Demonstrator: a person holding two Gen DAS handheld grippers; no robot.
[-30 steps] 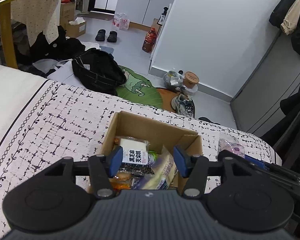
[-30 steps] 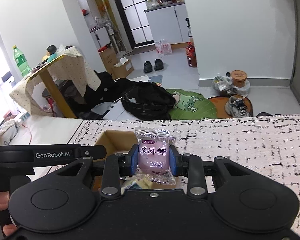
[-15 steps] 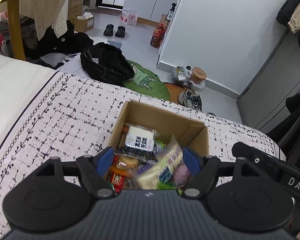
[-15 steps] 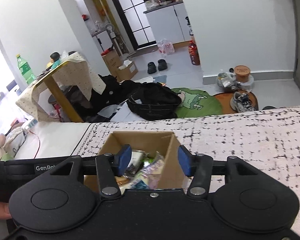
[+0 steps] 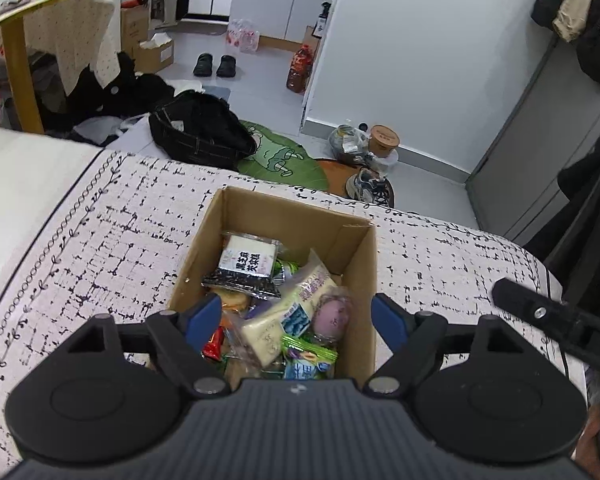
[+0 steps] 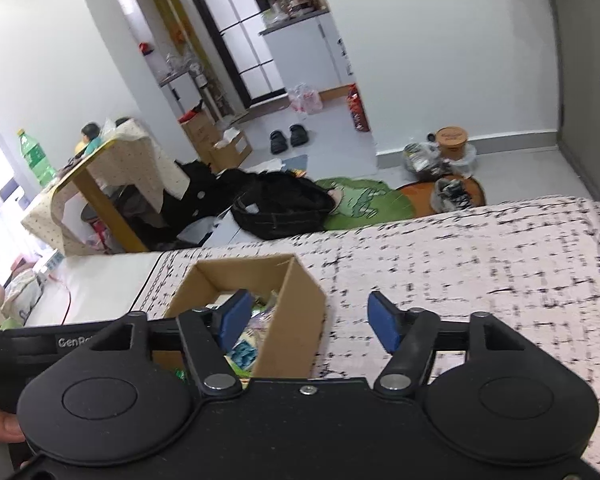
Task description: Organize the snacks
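Observation:
An open cardboard box (image 5: 292, 212) stands on the patterned bedspread and holds several snack packets. A pink mochi packet (image 5: 332, 316) lies in it at the right, beside a pale yellow packet (image 5: 288, 312) and a black-and-white packet (image 5: 246, 266). My left gripper (image 5: 296, 318) is open and empty, its jaws wide above the box's near side. In the right wrist view the box (image 6: 296, 308) sits low left. My right gripper (image 6: 310, 316) is open and empty, over the box's right wall and the bedspread.
The bedspread (image 5: 100, 240) spreads left and right of the box. Its far edge drops to a floor with a black bag (image 5: 200, 128), a green mat (image 5: 280, 160) and shoes (image 5: 370, 188). The right gripper's body (image 5: 556, 320) shows at the left view's right edge.
My right gripper opened and let the pink mochi packet go into the box, then moved right. My left gripper opened wider and rose above the box.

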